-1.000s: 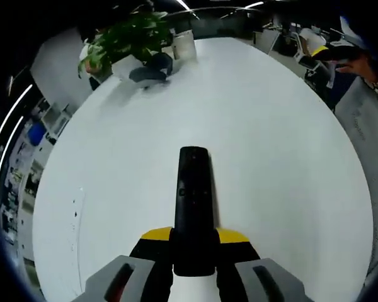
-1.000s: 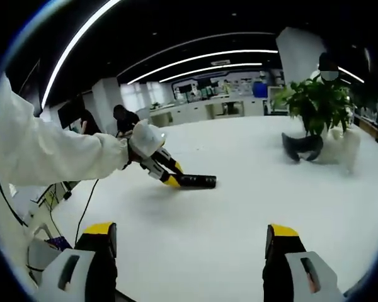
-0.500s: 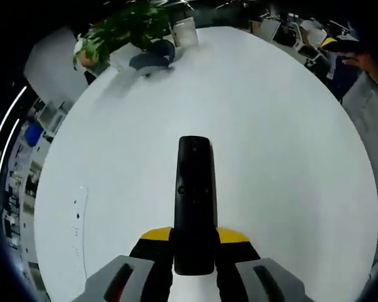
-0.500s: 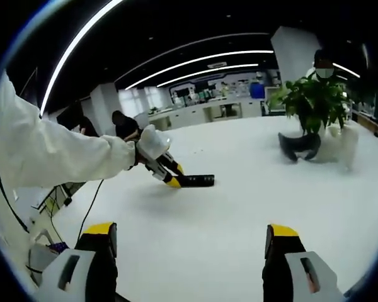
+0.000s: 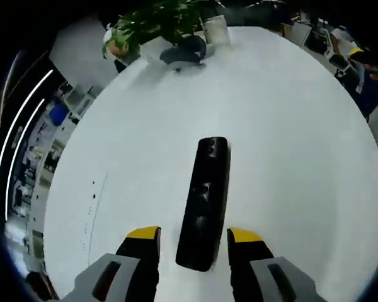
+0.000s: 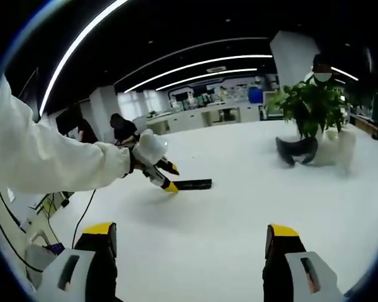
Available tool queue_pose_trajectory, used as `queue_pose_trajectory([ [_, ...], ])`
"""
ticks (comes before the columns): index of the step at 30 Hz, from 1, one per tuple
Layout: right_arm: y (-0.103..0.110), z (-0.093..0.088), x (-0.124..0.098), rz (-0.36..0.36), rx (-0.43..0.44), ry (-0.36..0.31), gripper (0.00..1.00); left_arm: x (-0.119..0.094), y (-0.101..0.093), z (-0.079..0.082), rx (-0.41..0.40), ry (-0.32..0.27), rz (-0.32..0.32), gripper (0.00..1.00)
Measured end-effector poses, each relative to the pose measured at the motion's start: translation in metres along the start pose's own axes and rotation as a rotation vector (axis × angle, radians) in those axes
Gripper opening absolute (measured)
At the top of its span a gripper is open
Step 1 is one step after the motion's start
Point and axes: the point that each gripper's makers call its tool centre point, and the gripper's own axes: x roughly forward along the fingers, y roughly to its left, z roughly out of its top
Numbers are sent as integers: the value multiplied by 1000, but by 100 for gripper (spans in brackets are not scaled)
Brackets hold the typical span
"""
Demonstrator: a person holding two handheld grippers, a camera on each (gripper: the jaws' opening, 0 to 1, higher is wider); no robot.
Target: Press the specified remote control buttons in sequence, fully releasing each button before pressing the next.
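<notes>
- The remote (image 5: 206, 200) lies flat on the white table (image 5: 290, 157), well in from every edge, its near end between the tips of the left gripper (image 5: 195, 238).
- The left gripper's jaws stand apart on either side of the remote; a gap shows on each side, so they hold nothing.
- In the right gripper view the remote (image 6: 190, 184) shows as a dark bar on the table, with the left gripper (image 6: 166, 177) at its end and a white sleeve (image 6: 50, 165) behind it.
- The right gripper (image 6: 188, 242) is spread wide over bare table, well apart from the remote and holding nothing.
- A plant (image 5: 157, 19) and a dark object (image 5: 184, 51) stand at the far edge.
- Progress, as a judgement: the remote is laid out with its buttons up and within reach, but no jaw is on a button. Whether any press is done cannot be told; the sequence appears to lie ahead.
</notes>
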Motion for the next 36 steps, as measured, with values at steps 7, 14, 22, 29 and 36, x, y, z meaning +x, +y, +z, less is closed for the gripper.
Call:
queue_pose_trajectory([
  [7,-2,8,-1,-5,0,-33,99,-33,-12,17,-201,-161,42,68],
  [14,-1,9,-4,-4,-21,-36,99,-72,-32,15,-326,-269,63,79],
  [22,-3,19,-5,3,-27,-62,99,-115,-40,3,-424,-357,150,93],
  [29,-1,19,-8,-1,-32,-71,99,-163,-56,-12,-556,-470,250,99],
  [36,-2,25,-11,-8,-53,-97,99,-188,-76,-17,-597,-510,272,99],
])
